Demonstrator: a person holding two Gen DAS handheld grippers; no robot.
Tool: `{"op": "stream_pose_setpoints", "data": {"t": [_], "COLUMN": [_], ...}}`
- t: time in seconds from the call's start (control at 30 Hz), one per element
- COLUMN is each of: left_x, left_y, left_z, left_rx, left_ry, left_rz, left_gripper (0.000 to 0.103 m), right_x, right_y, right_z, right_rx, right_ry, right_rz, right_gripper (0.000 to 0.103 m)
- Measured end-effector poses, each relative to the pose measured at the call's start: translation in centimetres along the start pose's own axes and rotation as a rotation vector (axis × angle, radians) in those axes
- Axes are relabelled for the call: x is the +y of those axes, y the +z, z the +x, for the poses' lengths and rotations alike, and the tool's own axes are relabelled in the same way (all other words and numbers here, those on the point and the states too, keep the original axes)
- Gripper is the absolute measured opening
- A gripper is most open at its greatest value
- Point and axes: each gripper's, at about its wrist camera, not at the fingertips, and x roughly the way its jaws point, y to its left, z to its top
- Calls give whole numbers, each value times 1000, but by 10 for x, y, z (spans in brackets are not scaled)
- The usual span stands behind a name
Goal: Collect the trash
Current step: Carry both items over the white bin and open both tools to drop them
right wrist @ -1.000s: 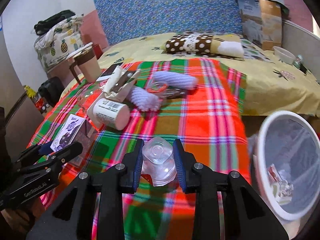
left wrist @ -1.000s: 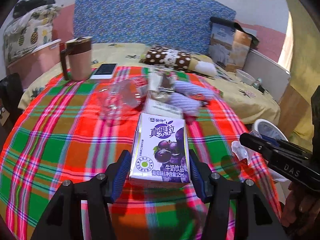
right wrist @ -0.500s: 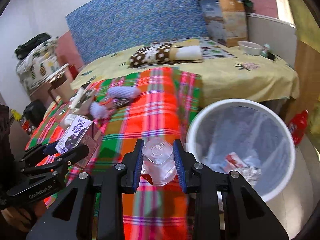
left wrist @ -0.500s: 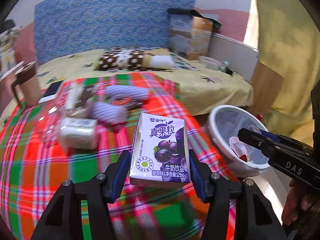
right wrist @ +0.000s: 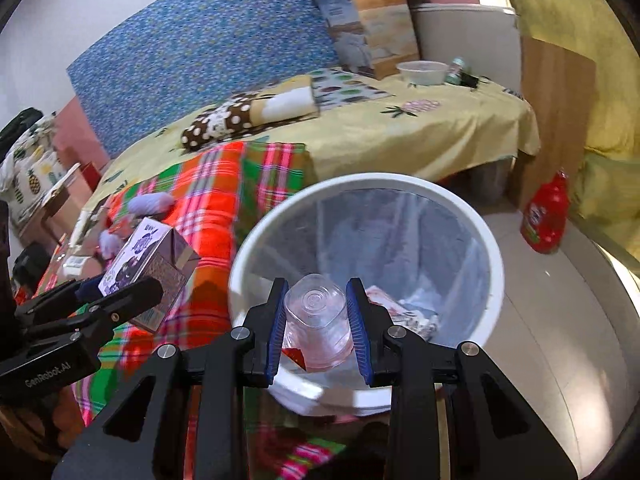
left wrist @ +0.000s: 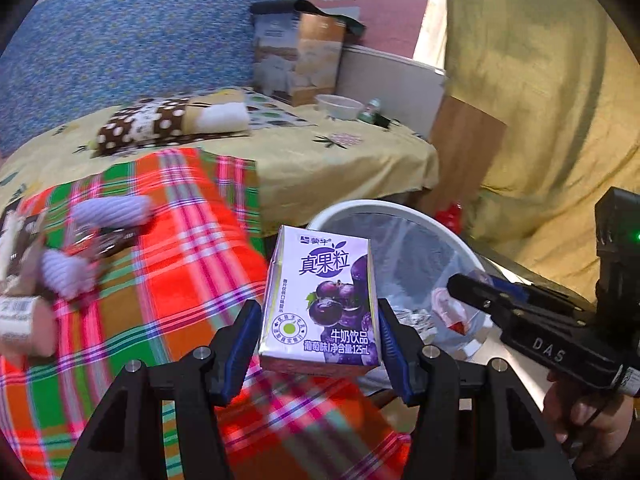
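left gripper [left wrist: 318, 332] clamping purple milk carton [left wrist: 324, 300] | right gripper [right wrist: 318, 322] pinching clear plastic cup [right wrist: 318, 320], hovering over white bin [right wrist: 494, 268]

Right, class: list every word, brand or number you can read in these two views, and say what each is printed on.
"真果粒", "牛奶饮品", "125mL": purple drink carton, in the left gripper.
"DAS": side of the right gripper.
"GenRobot.AI": the left gripper's side, right wrist view.
Unreadable: red bottle label, carton's round seal, barcode label.
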Motion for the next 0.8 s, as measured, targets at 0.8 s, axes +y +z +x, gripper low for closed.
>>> {"op": "stream_pose_setpoints", "data": {"t": [0.8], "left_x": [-32], "left_y": [6], "left_z": [66], "left_rx": [111], "left_ry": [-77], "left_rz": [48], "left_gripper": [58], "right_x": [-41], "right_y": [-11], "right_z": [8], "right_rx": [49], "right_ry": [-65], "right_rz": [69], "right_gripper": [49]}}
